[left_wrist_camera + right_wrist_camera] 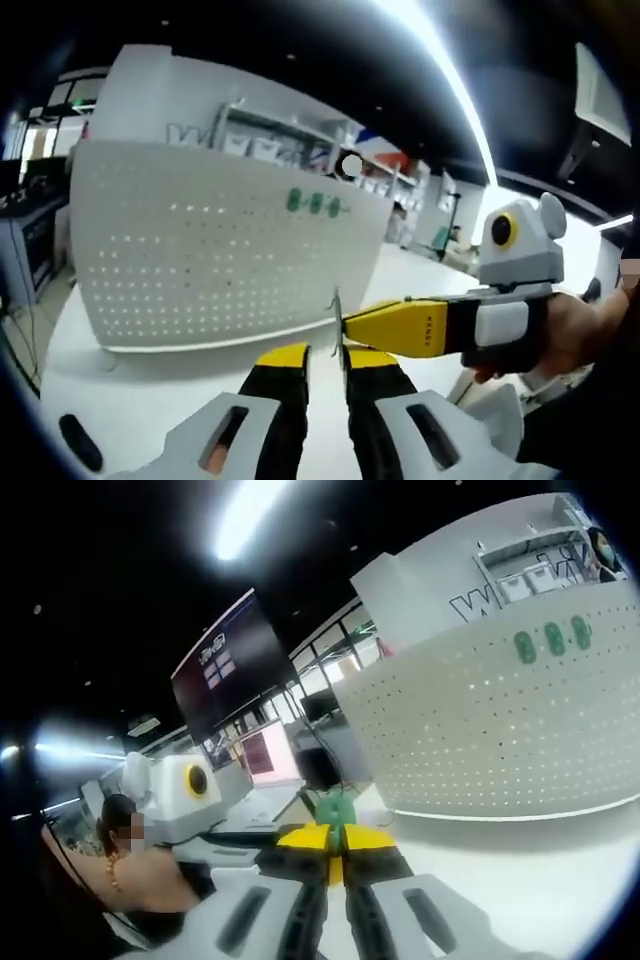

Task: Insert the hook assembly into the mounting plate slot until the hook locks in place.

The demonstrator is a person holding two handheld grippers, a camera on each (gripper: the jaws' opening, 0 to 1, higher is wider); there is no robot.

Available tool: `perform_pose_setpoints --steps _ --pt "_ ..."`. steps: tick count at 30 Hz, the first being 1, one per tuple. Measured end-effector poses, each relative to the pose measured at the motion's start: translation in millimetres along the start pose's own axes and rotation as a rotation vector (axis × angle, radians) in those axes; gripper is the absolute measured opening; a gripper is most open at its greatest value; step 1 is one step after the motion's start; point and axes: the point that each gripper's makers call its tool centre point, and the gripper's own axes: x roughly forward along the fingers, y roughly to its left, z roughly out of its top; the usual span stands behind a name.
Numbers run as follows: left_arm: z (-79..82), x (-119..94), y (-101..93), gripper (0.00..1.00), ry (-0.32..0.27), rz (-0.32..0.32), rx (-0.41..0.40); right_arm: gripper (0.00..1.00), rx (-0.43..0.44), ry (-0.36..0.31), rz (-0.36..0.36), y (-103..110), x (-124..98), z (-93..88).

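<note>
1. In the left gripper view, the left gripper [326, 362] has its yellow-tipped jaws nearly pressed together, with a thin grey metal piece, seemingly the hook [337, 312], rising from the narrow gap between the tips. It looks pinched there, though the part is too thin to be sure how it is seated.

2. Just beside those tips, the right gripper [352, 327] comes in from the right of that view, its yellow jaw meeting the same thin piece at about the same spot. A hand [580, 335] holds its body.

3. In the right gripper view, the right gripper [334, 842] has its jaws pressed together on a small green part [335, 808] that sticks out past the tips. I take it for part of the hook assembly. The other gripper's white body [185, 795] sits close on the left.

4. So both pairs of jaws meet at one point, and the hook stands roughly upright, its long axis running up from the tips.

5. Farther off, the white perforated board [220, 260] stands upright on the white table [160, 395]. It is well apart from the jaws and straight ahead of both. Three green pieces [316, 204] sit near its top edge.

6. The coming move turns on that gap: the hook must travel forward to the board, end-on to a slot. Neither gripper looks clearly nearer.
</note>
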Motion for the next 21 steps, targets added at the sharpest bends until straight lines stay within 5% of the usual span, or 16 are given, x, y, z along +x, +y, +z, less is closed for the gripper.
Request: perform_pose_setpoints --steps 5,9,21 --pt "-5.6 -3 7.5 0.28 0.015 0.033 0.034 0.01 -0.014 -0.007 -0.009 -5 -3 2.2" --pt "-2.0 -8 -5.3 0.29 -0.026 -0.041 -0.065 0.01 -0.034 -0.026 -0.045 -18 -9 8.6" --pt "-2.1 -9 -26.5 0.63 -0.005 -0.097 -0.047 0.01 -0.074 -0.016 -0.134 -54 -21 4.9"
